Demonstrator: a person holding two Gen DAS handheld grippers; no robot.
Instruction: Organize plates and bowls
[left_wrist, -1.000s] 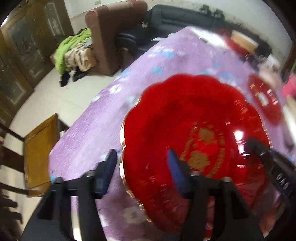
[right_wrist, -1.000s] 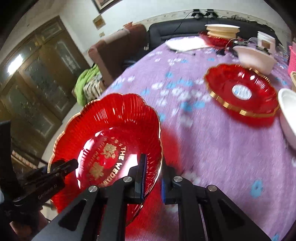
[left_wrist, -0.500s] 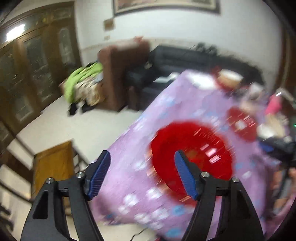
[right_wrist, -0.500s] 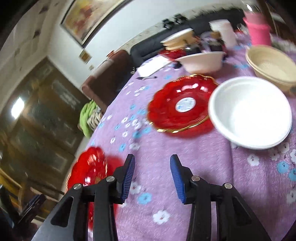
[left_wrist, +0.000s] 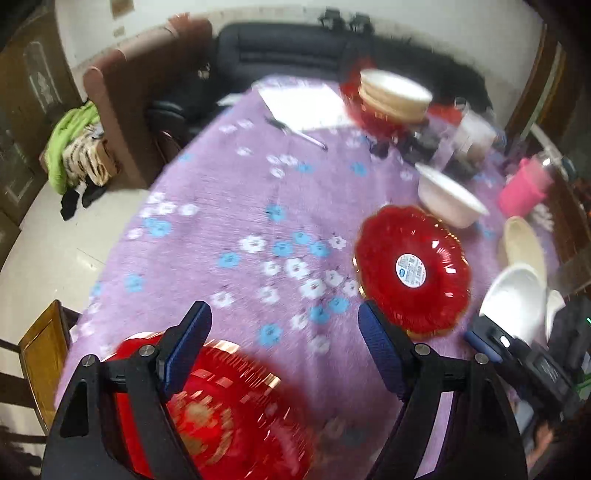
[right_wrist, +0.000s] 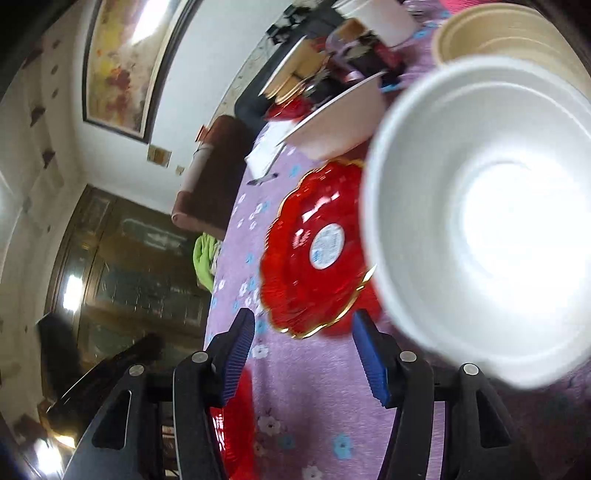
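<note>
The left gripper (left_wrist: 284, 349) gapes wide and empty above the purple flowered tablecloth (left_wrist: 236, 206); a blurred red scalloped plate with gold lettering (left_wrist: 221, 417) lies below it. The right gripper (right_wrist: 303, 354), likewise spread and empty, alone shows close up the white round bowl (right_wrist: 484, 221) beside the gold-rimmed red plate with a white sticker (right_wrist: 314, 251).

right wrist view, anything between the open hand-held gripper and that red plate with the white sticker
Nothing visible does. The right hand-held gripper is open, and only bare purple tablecloth lies between it and the red plate. The big white bowl sits right of that path, its rim overlapping the plate's right edge.
</note>
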